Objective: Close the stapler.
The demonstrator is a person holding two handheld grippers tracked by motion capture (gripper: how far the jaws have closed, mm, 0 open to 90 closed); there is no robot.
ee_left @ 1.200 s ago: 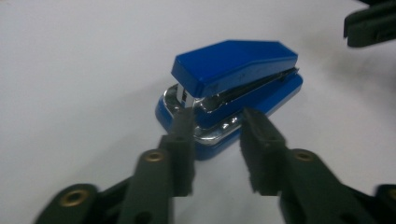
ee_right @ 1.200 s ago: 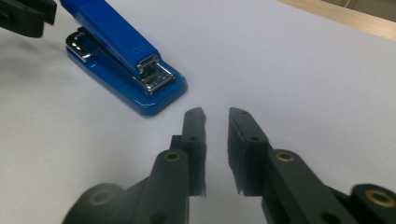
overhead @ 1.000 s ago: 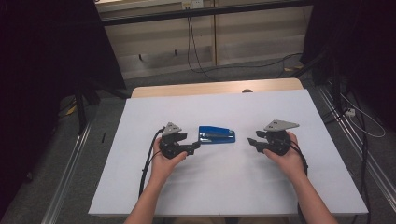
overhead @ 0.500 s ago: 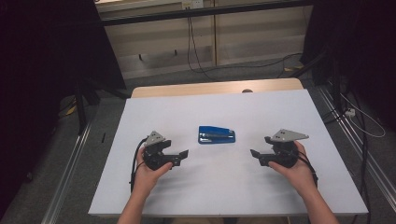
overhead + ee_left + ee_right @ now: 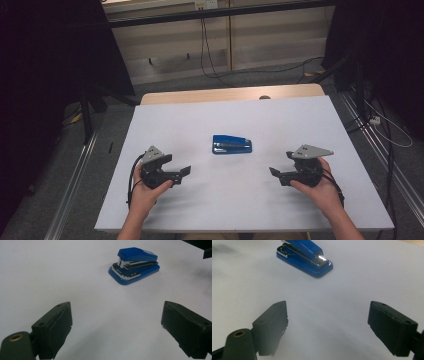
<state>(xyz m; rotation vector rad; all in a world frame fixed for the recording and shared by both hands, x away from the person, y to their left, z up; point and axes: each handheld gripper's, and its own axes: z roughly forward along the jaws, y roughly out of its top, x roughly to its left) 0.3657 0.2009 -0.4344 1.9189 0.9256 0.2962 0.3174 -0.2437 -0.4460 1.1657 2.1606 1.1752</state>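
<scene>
The blue stapler [image 5: 232,144] lies flat near the middle of the white table [image 5: 300,120], a touch toward the far side, closed, with nothing touching it. In the left gripper view [image 5: 134,265] it shows its chrome mouth and sits well beyond the jaws at about one o'clock; in the right gripper view [image 5: 305,256] it sits off at about eleven o'clock, again well clear.

What has changed is the distance. A second ago both grippers were close in on either side of the stapler, the left one almost against its end. Half a second ago they had already backed off, and now they are farther out and nearer the person. From the stapler, the left gripper [image 5: 184,171] is down at about seven or eight o'clock and the right gripper [image 5: 274,173] at about four or five o'clock, both well apart from it and held just above the table. Both sets of jaws stand wide with nothing between them but bare tabletop.

To my eye this looks like a release and withdrawal: the stapler has been left where it lies and the hands are pulling away. If more handling is meant, each gripper would have to come back in toward it first.
</scene>
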